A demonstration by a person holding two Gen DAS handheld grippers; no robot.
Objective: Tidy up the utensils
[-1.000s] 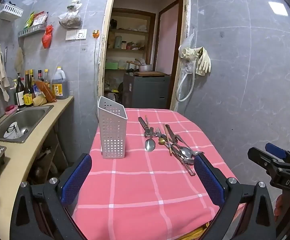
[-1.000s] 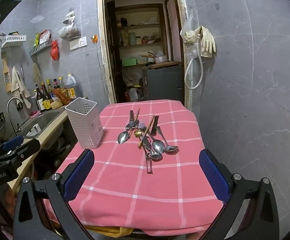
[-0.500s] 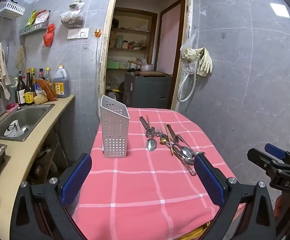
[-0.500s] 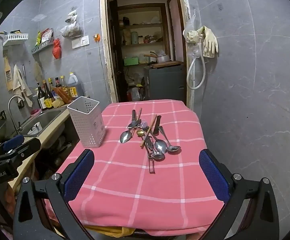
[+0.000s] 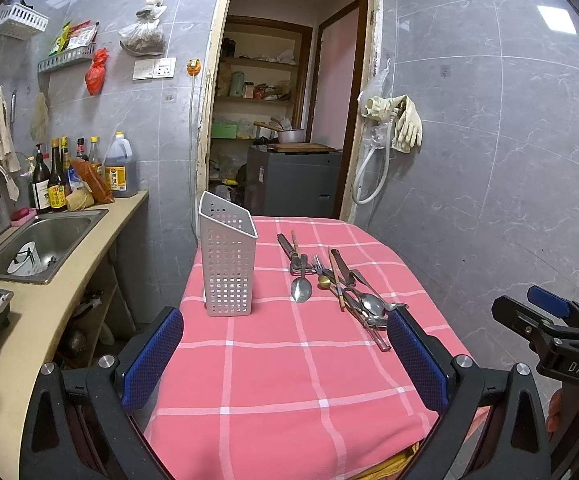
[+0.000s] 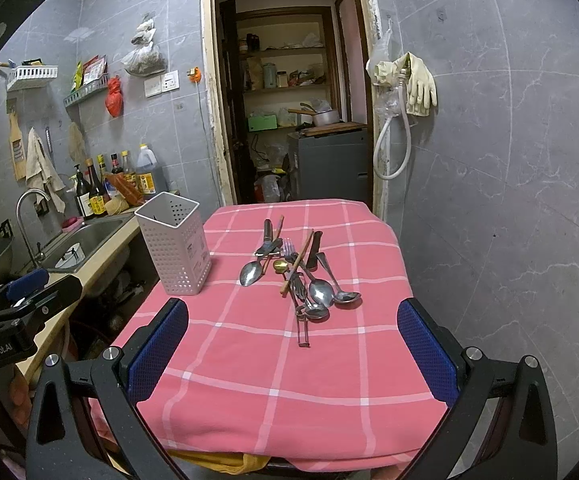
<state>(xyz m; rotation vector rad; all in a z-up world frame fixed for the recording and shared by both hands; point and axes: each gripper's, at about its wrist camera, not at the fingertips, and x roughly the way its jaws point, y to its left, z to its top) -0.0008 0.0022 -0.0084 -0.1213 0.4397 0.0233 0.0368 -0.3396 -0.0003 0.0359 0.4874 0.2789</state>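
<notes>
Both tongs have edged slightly closer to the surface (image 6: pixel 329 368); left tongs (image 5: pixel 281 356) and right tongs (image 6: pixel 293 348) gape empty. Nothing sorted: utensils (image 6: pixel 301 276) lie heaped beside the holder (image 6: pixel 175 248).

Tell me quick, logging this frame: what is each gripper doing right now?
Left gripper: open, jaws wide apart, holding nothing.
Right gripper: open, jaws wide apart, holding nothing.
</notes>
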